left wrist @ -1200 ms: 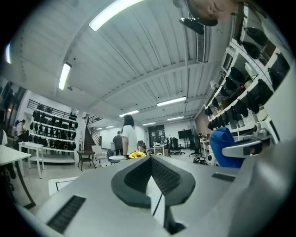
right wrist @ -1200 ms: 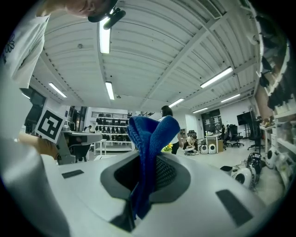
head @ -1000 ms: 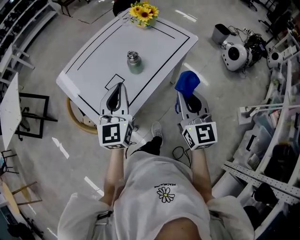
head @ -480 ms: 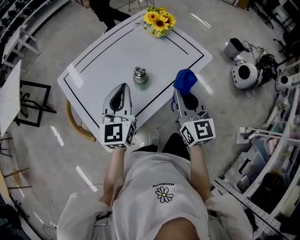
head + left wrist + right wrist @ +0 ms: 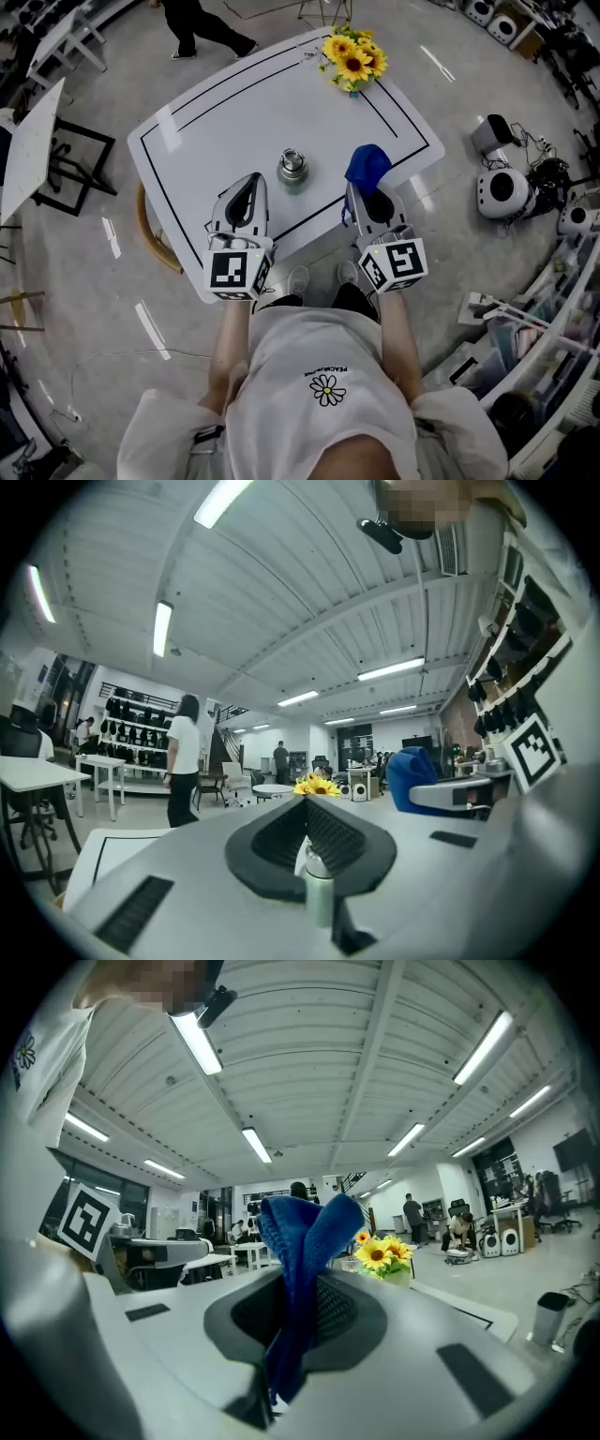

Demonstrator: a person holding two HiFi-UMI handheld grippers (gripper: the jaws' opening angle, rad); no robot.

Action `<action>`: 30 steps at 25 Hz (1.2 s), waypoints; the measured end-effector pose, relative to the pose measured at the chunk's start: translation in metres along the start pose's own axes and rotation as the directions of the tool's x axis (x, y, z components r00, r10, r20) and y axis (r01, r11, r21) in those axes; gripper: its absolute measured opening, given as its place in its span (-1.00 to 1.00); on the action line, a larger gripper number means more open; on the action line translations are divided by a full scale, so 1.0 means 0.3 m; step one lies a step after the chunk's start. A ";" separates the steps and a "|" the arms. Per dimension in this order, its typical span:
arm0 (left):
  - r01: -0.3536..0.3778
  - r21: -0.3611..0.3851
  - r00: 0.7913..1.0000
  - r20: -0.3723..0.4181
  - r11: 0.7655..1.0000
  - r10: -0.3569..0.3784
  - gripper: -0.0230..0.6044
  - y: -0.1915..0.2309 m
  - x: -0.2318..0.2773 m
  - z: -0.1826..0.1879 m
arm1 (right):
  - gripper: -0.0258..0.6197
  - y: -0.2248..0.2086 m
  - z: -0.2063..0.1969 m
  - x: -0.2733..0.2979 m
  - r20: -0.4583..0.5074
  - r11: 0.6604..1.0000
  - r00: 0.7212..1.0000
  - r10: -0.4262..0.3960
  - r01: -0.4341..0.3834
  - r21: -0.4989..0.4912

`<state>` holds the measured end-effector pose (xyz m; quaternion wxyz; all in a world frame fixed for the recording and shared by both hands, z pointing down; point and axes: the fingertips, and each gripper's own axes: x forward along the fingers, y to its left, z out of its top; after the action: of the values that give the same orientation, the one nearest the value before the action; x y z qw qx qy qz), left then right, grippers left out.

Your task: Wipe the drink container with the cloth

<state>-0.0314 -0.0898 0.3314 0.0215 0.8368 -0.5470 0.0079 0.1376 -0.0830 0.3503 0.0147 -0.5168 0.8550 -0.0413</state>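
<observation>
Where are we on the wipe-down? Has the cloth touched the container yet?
Done: the blue cloth is clamped in the right tool. In hand: both tools hover over the table's near edge, the left tool shut and empty. Left: the drink container stands untouched, apart from the cloth; all the wiping remains.

This is a large open robotics lab or workshop hall: round white robot units point(image 5: 503, 192) sit on a polished grey floor point(image 5: 84, 309) beside metal-frame shelving point(image 5: 511, 314). Strip lights point(image 5: 162, 627) line a ribbed ceiling above white work tables point(image 5: 37, 772), wall racks point(image 5: 141, 708) and several people point(image 5: 183, 757)
</observation>
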 end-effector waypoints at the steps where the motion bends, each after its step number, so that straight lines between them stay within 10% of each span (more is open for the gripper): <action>1: 0.026 0.002 1.000 -0.006 1.000 -0.026 -0.93 -0.006 0.008 -0.009 | -0.79 -0.003 -0.009 0.017 -0.005 1.000 1.000 0.017 -0.017 0.005; 7: 0.331 -0.124 0.930 -0.126 0.935 -0.346 0.09 -0.100 0.070 -0.191 | -0.79 -0.026 -0.129 0.171 -0.025 0.973 0.978 0.209 -0.205 0.106; 14: 0.386 -0.174 0.867 -0.266 0.906 -0.421 0.21 -0.101 0.170 -0.418 | -0.79 -0.002 -0.303 0.321 -0.119 0.940 0.942 0.313 -0.290 0.177; 30: 0.455 -0.182 0.805 -0.335 0.872 -0.490 0.25 -0.110 0.194 -0.527 | -0.79 0.032 -0.382 0.326 -0.115 0.898 0.932 0.343 -0.290 0.330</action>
<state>0.0238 -0.1228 0.4907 0.1646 0.9276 -0.3070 0.1347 0.0758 -0.1587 0.4653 0.0281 -0.3562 0.9089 -0.2150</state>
